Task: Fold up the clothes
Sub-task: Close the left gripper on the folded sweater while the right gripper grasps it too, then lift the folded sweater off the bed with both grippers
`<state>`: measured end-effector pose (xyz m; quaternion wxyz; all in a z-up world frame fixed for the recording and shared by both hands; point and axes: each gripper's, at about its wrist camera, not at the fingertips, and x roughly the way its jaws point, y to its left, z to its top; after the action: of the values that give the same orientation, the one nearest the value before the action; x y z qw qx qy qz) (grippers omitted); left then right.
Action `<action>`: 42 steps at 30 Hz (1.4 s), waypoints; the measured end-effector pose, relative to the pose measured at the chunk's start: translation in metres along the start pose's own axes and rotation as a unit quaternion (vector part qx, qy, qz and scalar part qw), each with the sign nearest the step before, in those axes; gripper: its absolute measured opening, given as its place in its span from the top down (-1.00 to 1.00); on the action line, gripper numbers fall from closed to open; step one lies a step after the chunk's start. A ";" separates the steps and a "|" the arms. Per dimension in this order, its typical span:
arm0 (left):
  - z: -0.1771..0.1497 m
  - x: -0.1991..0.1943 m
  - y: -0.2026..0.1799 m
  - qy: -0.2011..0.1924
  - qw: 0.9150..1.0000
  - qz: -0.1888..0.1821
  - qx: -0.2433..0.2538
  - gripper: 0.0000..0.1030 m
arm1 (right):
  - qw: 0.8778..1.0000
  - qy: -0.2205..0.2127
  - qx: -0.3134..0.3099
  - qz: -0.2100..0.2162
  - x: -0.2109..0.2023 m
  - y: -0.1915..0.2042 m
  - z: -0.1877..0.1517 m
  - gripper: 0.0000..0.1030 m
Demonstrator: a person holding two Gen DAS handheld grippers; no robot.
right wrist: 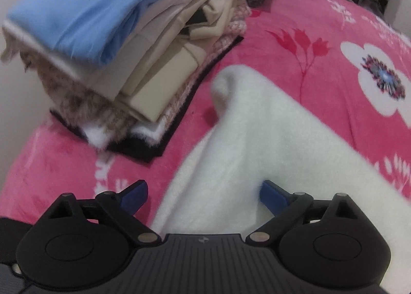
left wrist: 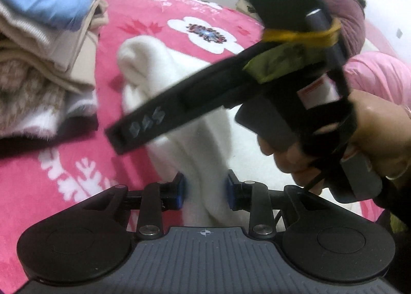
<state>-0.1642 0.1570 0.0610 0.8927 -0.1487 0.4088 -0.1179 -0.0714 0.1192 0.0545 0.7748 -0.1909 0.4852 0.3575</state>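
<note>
Left gripper (left wrist: pixel 205 191): jaws narrowed onto a bunched fold of the white fleece garment (left wrist: pixel 195 140), blue pads (left wrist: pixel 181 192) pressing the cloth from both sides, so it has hold of it. Garment runs from the pads toward the far side and ends in a rounded lump on the pink flowered blanket (left wrist: pixel 64 178).

Right gripper (right wrist: pixel 203 195): jaws spread wide, nothing clamped; right blue finger (right wrist: pixel 273 196) lies against the white garment, left finger over pink blanket just beside the cloth edge. Seen from the left wrist view, the right gripper crosses above the garment, held in a hand (left wrist: pixel 372 134) at right; image blurred.

Stack of folded clothes (right wrist: pixel 115 50) sits at far left on the blanket, blue piece on top, beige and knit layers under, black at the bottom. Stack is near the garment's lump, not touching.
</note>
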 end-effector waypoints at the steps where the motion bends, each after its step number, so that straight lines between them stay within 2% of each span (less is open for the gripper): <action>1: 0.001 0.001 -0.004 -0.002 1.000 0.000 0.006 0.43 | 1.000 0.002 -0.012 -0.008 0.001 0.003 0.000 -0.88; 5: 0.001 0.000 -0.010 -0.007 1.000 -0.001 0.019 0.43 | 0.998 0.006 -0.048 -0.035 0.006 0.012 -0.002 -0.80; 9: 0.000 -0.001 -0.013 -0.009 1.000 -0.005 0.022 0.43 | 0.997 -0.004 -0.060 -0.049 0.004 0.010 -0.007 -0.52; 16: 0.000 -0.001 -0.023 -0.012 0.999 -0.011 0.036 0.43 | 0.997 -0.022 -0.059 -0.044 -0.006 0.003 -0.013 -0.23; 25: 0.003 -0.002 -0.026 -0.026 0.998 -0.030 0.043 0.43 | 0.998 -0.052 -0.018 -0.020 -0.025 -0.013 -0.019 0.14; 33: 0.009 0.003 -0.038 -0.033 0.997 -0.047 0.057 0.43 | 0.996 -0.076 0.036 0.012 -0.043 -0.035 -0.029 0.22; 42: 0.016 0.010 -0.050 -0.044 0.994 -0.071 0.072 0.43 | 0.989 -0.102 0.101 0.039 -0.064 -0.061 -0.039 0.26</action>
<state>-0.1501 0.1099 0.0823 0.9075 -0.1177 0.3483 -0.2032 -0.0679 0.0294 0.0899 0.8209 -0.0553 0.4443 0.3545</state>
